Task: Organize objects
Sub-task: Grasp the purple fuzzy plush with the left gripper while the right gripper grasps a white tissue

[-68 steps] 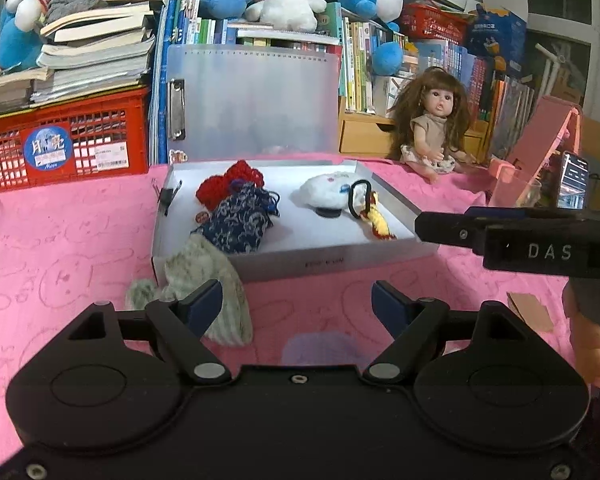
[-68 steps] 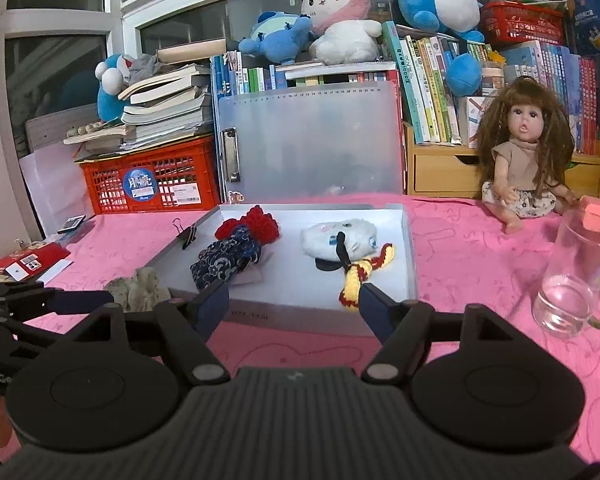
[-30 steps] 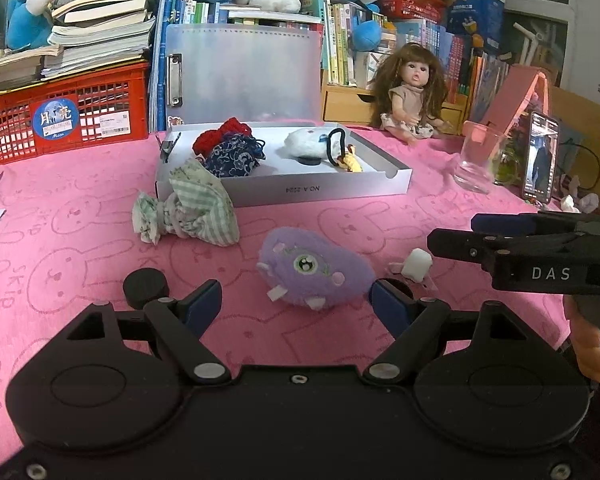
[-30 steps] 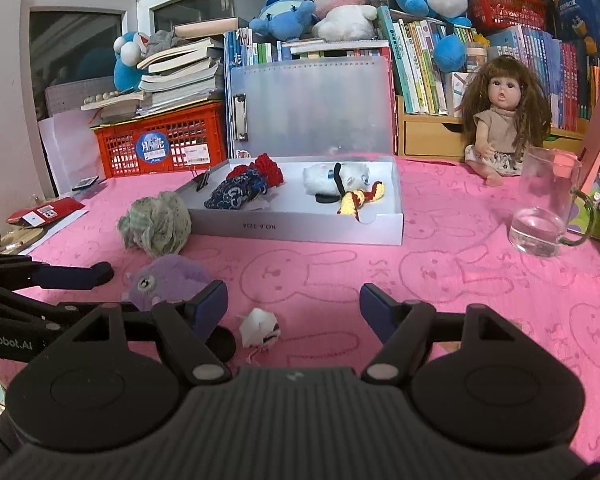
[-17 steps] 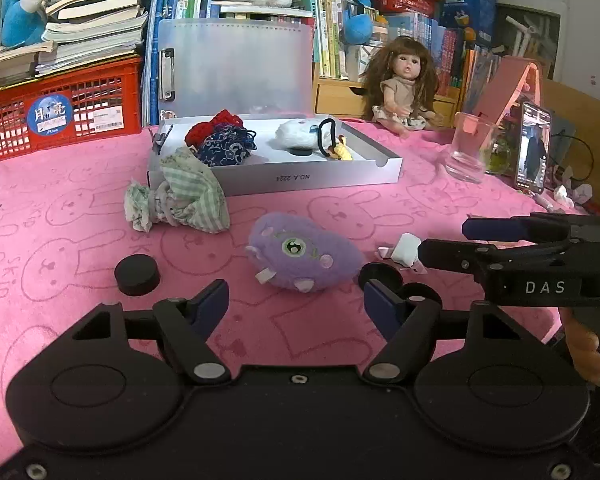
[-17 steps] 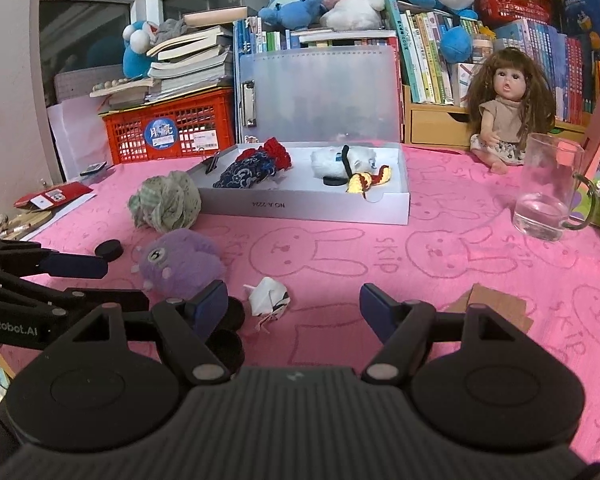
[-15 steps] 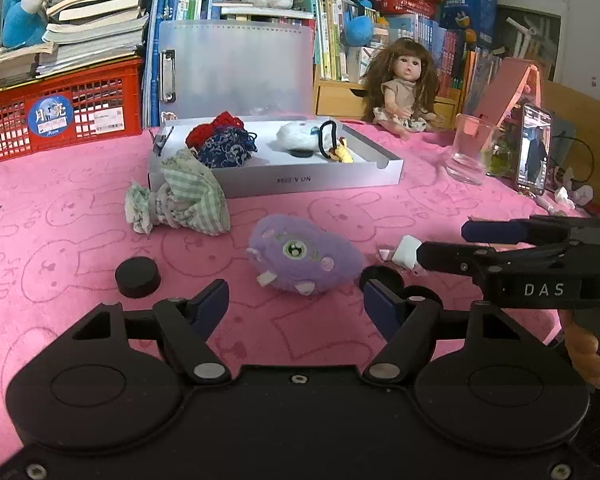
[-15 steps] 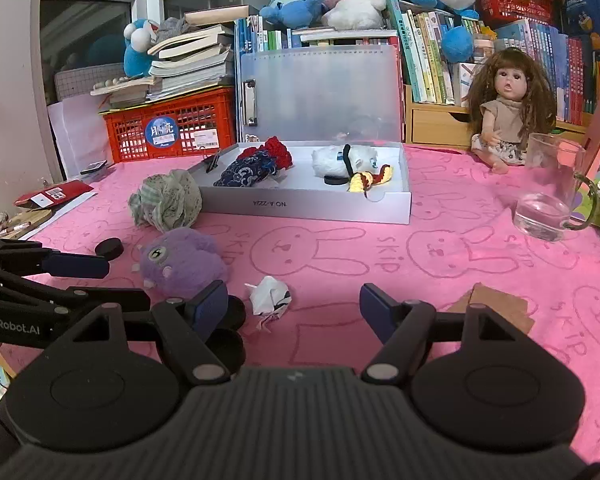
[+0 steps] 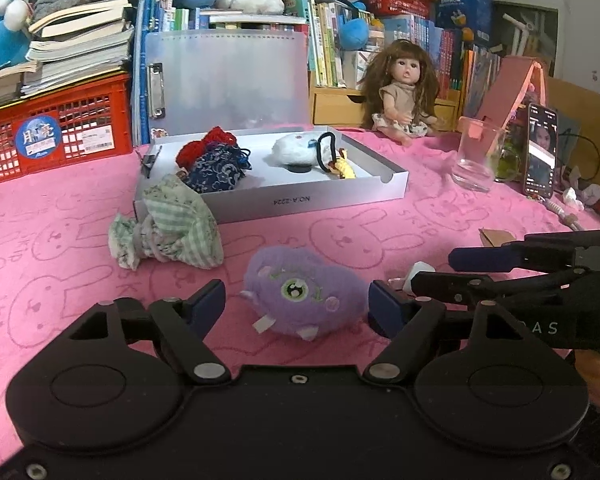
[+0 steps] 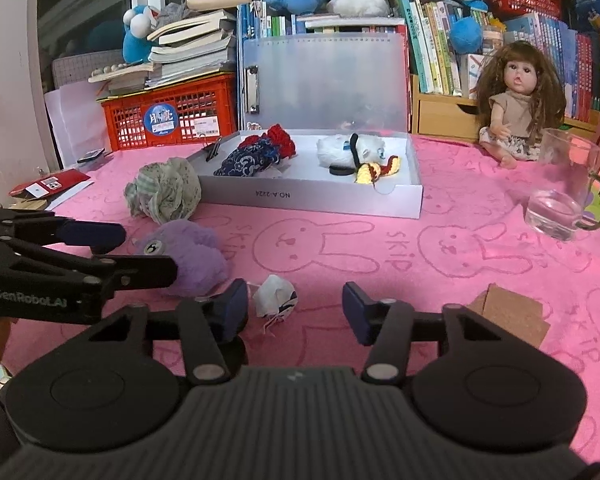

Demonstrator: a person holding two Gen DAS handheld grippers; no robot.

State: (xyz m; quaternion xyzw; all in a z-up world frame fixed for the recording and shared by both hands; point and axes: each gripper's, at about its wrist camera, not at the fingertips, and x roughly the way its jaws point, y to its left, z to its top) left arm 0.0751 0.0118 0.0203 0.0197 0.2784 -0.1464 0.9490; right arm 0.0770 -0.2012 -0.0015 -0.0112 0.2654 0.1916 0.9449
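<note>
A purple plush toy (image 9: 304,294) lies on the pink cloth between the open fingers of my left gripper (image 9: 296,306), untouched; it also shows in the right wrist view (image 10: 188,258). A small white crumpled item (image 10: 275,295) lies just ahead of my open right gripper (image 10: 294,312), near its left finger. A green checked pouch (image 9: 172,226) rests against the white tray (image 9: 332,196), which holds a blue pouch (image 9: 216,170), a red knit item, a white plush (image 9: 296,150) and a yellow cord. Both grippers are empty.
A glass mug (image 10: 562,206) and a phone (image 9: 540,150) stand at the right. A doll (image 10: 514,100) sits behind the tray. A red basket (image 9: 56,132), books and plush toys line the back. A cardboard piece (image 10: 510,318) lies at the right front.
Both grippers have drawn back from the tray and lowered toward the front of the table. My left gripper now frames the purple plush; my right is closer to the white item.
</note>
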